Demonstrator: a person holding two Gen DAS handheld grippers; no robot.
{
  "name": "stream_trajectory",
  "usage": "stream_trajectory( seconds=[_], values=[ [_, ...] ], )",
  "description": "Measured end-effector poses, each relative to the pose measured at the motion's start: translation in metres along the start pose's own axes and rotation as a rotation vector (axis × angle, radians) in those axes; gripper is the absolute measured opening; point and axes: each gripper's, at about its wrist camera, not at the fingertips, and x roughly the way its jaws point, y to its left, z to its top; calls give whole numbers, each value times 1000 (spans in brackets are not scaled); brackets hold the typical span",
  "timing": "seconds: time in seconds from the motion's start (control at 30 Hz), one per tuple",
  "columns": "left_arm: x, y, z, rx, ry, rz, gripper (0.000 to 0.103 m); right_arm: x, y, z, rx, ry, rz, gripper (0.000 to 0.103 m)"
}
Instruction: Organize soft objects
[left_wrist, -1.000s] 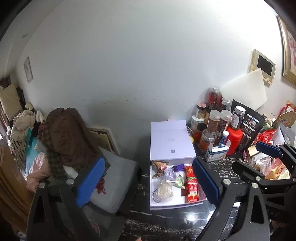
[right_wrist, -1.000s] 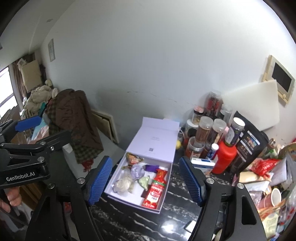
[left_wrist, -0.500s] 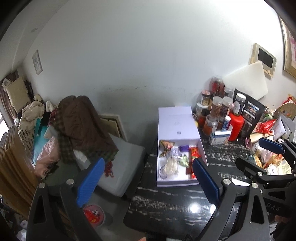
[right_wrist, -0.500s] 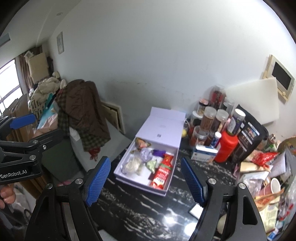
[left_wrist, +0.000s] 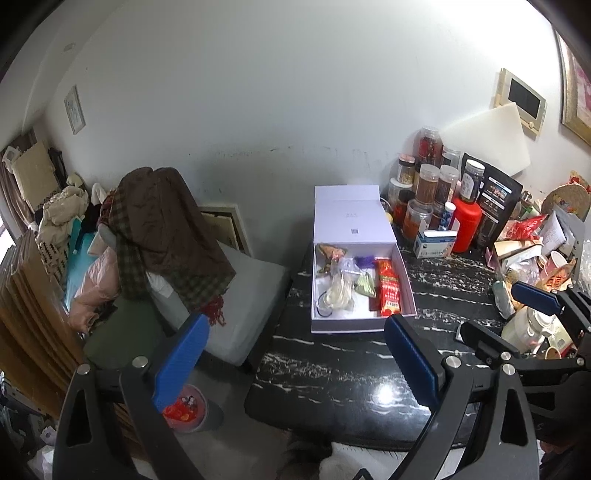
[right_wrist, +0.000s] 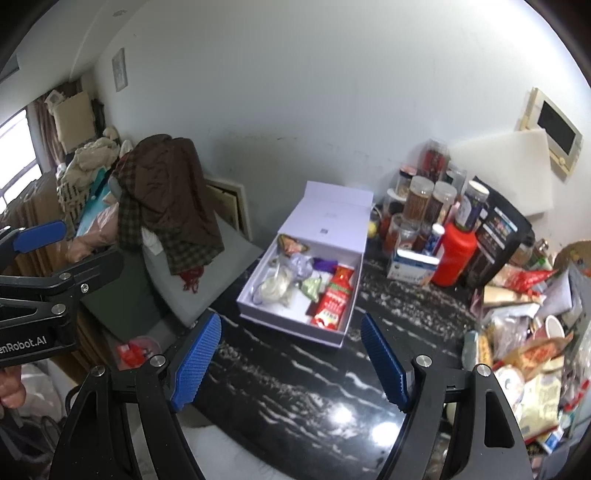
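Note:
A white box with its lid folded back stands on the black marble table. Inside lie soft packets: a red snack packet, a green one, a clear bag, a purple item and a brown packet. My left gripper hovers open and empty in front of the box. My right gripper is also open and empty, short of the box and the red packet. Neither touches anything.
Jars, a red bottle and a small blue-white carton crowd the table's back right. Bags and cups pile along the right edge. Left of the table is a cushioned chair draped with a brown coat. A red bowl sits on the floor.
Both grippers have drawn back from the box, so it looks smaller and more of the table's front shows. Both stay open and empty.

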Motion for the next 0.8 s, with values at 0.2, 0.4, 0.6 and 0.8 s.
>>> stream_trajectory(
  seconds=[0.2, 0.4, 0.6, 0.8],
  values=[
    [-1, 3, -11, -11, 15, -5, 97, 0, 5, -10, 3, 16, 6, 79],
    [2, 7, -18, -18, 31, -13, 97, 1, 8, -16, 6, 31, 10, 79],
    [3, 12, -21, -29, 43, -15, 97, 2, 11, -18, 10, 40, 19, 79],
    [2, 15, -22, -32, 46, -19, 97, 4, 15, -19, 8, 48, 27, 79]
  ],
)
